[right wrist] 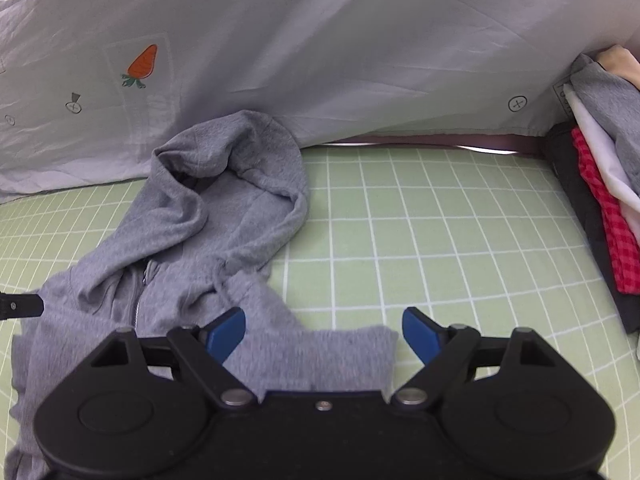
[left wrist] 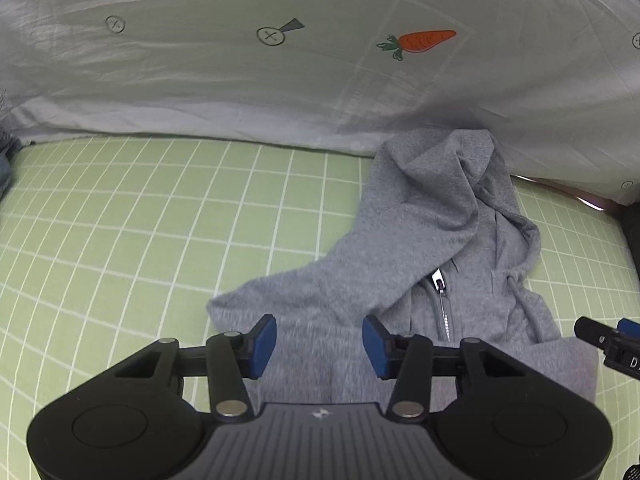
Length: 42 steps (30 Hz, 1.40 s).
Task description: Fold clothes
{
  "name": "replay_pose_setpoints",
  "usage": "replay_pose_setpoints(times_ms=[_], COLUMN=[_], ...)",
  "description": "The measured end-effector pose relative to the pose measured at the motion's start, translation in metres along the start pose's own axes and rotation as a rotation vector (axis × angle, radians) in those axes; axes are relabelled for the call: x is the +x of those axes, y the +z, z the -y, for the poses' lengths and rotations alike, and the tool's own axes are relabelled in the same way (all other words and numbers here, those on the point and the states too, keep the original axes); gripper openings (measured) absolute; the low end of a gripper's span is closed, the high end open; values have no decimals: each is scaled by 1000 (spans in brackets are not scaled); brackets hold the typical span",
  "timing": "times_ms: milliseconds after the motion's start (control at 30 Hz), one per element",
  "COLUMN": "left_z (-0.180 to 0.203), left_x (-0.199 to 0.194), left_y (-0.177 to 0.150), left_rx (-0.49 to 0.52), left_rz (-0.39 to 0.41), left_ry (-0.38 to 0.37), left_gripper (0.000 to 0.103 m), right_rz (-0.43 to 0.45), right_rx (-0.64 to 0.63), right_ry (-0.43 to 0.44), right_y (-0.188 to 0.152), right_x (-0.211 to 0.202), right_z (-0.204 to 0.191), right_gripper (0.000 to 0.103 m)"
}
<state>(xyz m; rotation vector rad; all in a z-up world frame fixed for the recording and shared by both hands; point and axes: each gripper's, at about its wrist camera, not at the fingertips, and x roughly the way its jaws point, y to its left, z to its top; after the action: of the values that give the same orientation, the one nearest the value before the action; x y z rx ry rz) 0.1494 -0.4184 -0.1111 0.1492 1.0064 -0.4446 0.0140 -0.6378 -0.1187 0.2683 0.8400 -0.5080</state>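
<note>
A grey zip-up hoodie (left wrist: 416,240) lies on the green checked sheet (left wrist: 120,240), hood toward the white cover, one sleeve folded across the front. My left gripper (left wrist: 319,340) hovers over the sleeve's lower part with its blue pads apart and nothing pinched. In the right wrist view the hoodie (right wrist: 208,216) fills the left half. My right gripper (right wrist: 324,334) stands wide open above a flat grey edge of the garment, pads clear of the cloth. The right gripper's tip (left wrist: 608,340) shows at the left view's right edge.
A white cover with carrot prints (left wrist: 320,60) rises behind the sheet. A stack of clothes (right wrist: 600,208), red checked, white, grey and black, sits at the right edge. A hand (right wrist: 620,62) shows above the stack.
</note>
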Motion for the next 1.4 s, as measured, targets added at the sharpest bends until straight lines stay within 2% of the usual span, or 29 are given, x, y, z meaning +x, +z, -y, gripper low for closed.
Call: replay_pose_setpoints(times_ms=[167, 367, 467, 633, 700, 800, 867, 933, 967, 1000, 1033, 1067, 1100, 1267, 1400], left_z=[27, 60, 71, 90, 97, 108, 111, 107, 103, 98, 92, 87, 81, 60, 46], left_x=[33, 63, 73, 88, 94, 101, 103, 104, 104, 103, 103, 103, 103, 98, 76], left_y=[24, 34, 39, 55, 61, 64, 62, 62, 62, 63, 65, 67, 70, 80, 82], left_rx=[78, 169, 157, 116, 103, 119, 135, 133, 126, 115, 103, 91, 77, 52, 48], left_rz=[-8, -22, -13, 13, 17, 16, 33, 57, 69, 82, 88, 89, 90, 125, 183], left_ry=[-33, -84, -100, -118, -133, -138, -122, -71, -57, -51, -46, -42, -40, -22, 29], left_gripper=[49, 52, 58, 62, 68, 68, 68, 67, 62, 48, 40, 19, 11, 6, 5], right_rz=[10, -3, -13, -15, -17, -18, -16, -14, -13, -12, -10, -7, -2, 3, 60], right_rx=[-5, 7, -3, 12, 18, 14, 18, 23, 25, 27, 27, 25, 25, -38, -53], right_ry=[-20, -20, -20, -57, -66, -67, -66, -69, -72, -75, -76, -75, -70, -42, -133], right_y=[28, 51, 59, 63, 63, 59, 58, 58, 58, 58, 59, 60, 61, 77, 89], right_x=[40, 82, 98, 110, 113, 114, 114, 114, 114, 114, 115, 116, 117, 133, 125], right_z=[-1, -2, -5, 2, 6, 8, 9, 10, 11, 11, 11, 10, 9, -1, -1], right_gripper=[86, 86, 86, 87, 88, 89, 89, 90, 91, 92, 92, 92, 92, 91, 88])
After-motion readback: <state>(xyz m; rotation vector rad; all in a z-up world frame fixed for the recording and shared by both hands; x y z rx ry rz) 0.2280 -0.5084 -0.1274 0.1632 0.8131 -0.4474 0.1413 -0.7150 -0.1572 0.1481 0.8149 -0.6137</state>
